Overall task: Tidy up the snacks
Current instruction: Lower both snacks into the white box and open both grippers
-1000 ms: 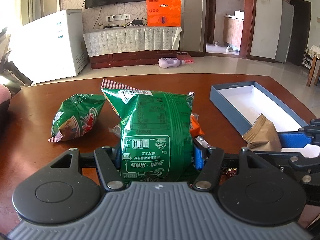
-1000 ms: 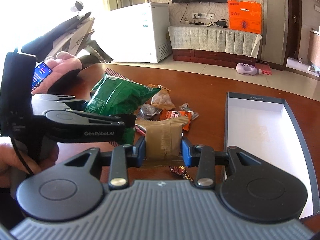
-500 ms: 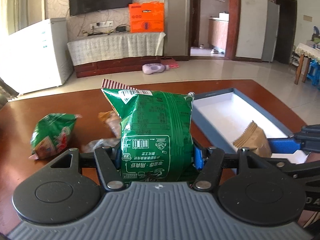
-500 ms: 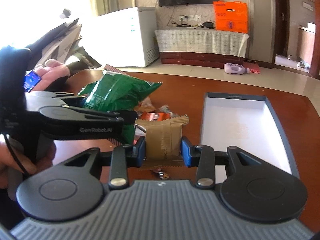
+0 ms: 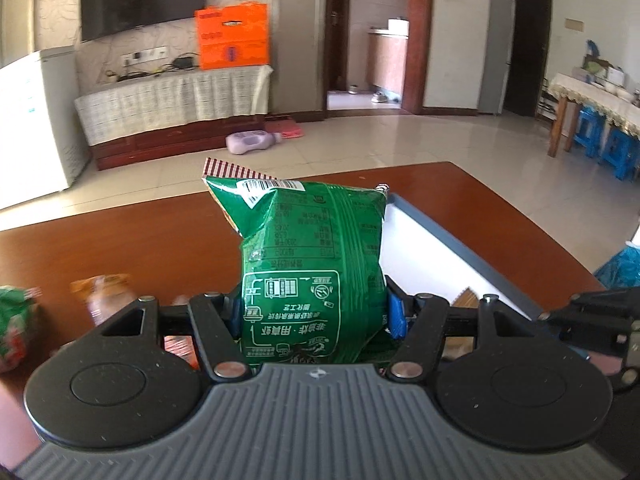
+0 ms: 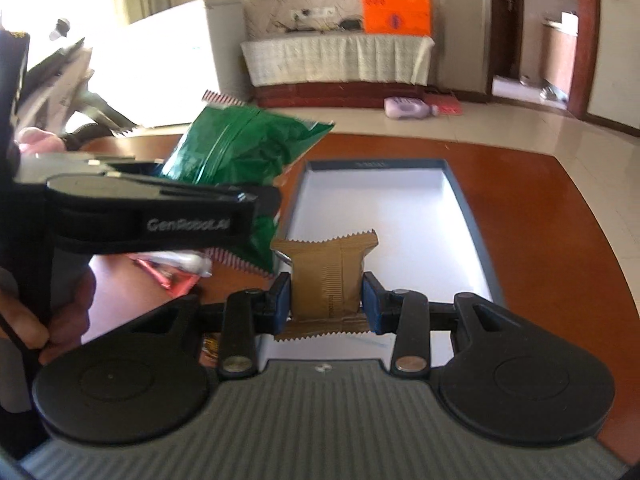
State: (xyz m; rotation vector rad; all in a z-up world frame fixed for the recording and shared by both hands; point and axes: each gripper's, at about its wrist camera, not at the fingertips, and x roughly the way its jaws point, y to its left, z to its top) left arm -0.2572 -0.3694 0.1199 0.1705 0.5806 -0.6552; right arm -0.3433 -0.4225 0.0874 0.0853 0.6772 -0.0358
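Note:
My left gripper (image 5: 314, 314) is shut on a big green snack bag (image 5: 308, 256) and holds it upright above the table, just left of the blue-rimmed white box (image 5: 432, 256). The bag also shows in the right wrist view (image 6: 244, 160), held by the left gripper (image 6: 256, 204). My right gripper (image 6: 326, 300) is shut on a small brown snack packet (image 6: 326, 276) and holds it over the near end of the box (image 6: 380, 208). The packet's tip shows in the left wrist view (image 5: 466, 296).
Loose snacks lie on the brown table (image 5: 140, 240): a second green bag (image 5: 14, 328) at the far left, an orange-brown packet (image 5: 102, 294), and red and white wrappers (image 6: 172, 268). The table's far edge runs behind the box.
Both grippers have swung to the right with their snacks. The brown packet is now over the box, and the green bag sits next to the box's left rim.

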